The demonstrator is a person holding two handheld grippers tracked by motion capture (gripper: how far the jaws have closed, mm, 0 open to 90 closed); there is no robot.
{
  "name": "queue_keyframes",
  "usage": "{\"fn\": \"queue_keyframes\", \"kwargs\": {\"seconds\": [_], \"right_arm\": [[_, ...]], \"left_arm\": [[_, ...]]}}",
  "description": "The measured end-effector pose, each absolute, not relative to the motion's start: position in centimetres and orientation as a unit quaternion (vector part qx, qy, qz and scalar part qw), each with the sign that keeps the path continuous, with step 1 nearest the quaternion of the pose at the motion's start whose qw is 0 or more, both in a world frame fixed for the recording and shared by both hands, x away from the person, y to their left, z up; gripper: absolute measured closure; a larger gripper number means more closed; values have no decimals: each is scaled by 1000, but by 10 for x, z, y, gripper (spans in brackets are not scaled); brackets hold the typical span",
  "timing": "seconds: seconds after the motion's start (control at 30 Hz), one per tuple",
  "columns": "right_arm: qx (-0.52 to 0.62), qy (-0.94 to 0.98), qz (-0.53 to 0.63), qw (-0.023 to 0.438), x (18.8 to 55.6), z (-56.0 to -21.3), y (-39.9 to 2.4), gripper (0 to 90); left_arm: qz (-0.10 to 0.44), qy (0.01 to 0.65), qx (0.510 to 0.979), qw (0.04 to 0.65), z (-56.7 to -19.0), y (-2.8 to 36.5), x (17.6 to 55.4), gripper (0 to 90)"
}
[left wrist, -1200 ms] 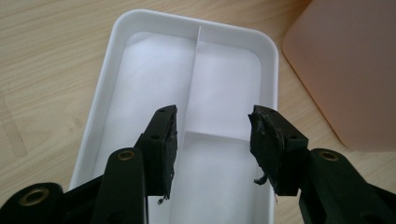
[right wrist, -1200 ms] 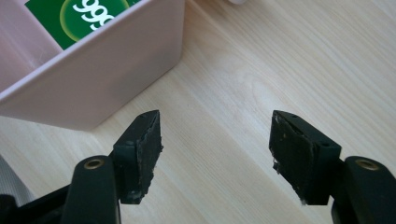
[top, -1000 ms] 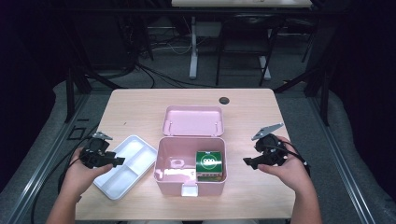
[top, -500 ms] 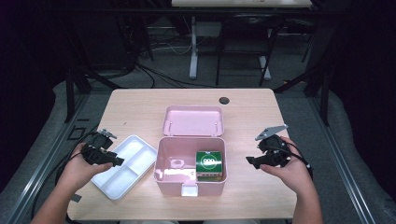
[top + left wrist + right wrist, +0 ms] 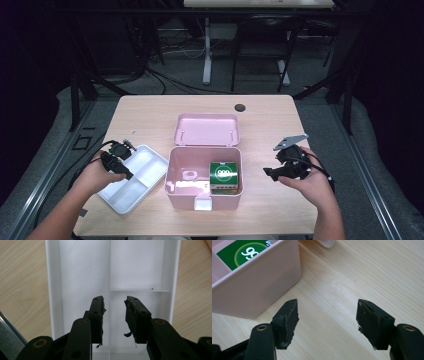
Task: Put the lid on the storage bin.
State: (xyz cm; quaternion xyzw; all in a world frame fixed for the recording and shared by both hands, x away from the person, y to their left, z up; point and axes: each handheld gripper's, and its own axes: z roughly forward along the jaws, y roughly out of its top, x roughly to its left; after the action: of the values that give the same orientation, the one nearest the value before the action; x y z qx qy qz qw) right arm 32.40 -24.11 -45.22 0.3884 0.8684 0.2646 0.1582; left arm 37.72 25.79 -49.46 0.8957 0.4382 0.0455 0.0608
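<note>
My left tongs (image 5: 113,315) hang over the white tray (image 5: 145,172), jaws half spread and just closing, its thin divider rib between them but untouched. The tray's raised rims flank me closely on both sides; its long axis runs straight ahead, two compartments split by a cross wall. My right tongs (image 5: 327,320) stand spread over bare desk (image 5: 352,277), the pink box (image 5: 262,287) just beside the left jaw

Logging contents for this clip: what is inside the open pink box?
The pink box holds a green carton at its right side, plus a small pale ring-shaped thing near the middle. What lies under the carton is covered.
</note>
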Motion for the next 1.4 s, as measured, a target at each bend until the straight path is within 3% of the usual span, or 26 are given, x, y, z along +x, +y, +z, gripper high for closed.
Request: {"fn": "queue_keyframes", "kwargs": {"seconds": [0.23,1.4], "right_arm": [[387,866,271,164,323,-452,-241,334],[380,870,265,167,324,-454,-238,333]], "left_arm": [[28,443,895,33,-510,259,388,739],[2,442,897,7,-544,250,399,878]]}}
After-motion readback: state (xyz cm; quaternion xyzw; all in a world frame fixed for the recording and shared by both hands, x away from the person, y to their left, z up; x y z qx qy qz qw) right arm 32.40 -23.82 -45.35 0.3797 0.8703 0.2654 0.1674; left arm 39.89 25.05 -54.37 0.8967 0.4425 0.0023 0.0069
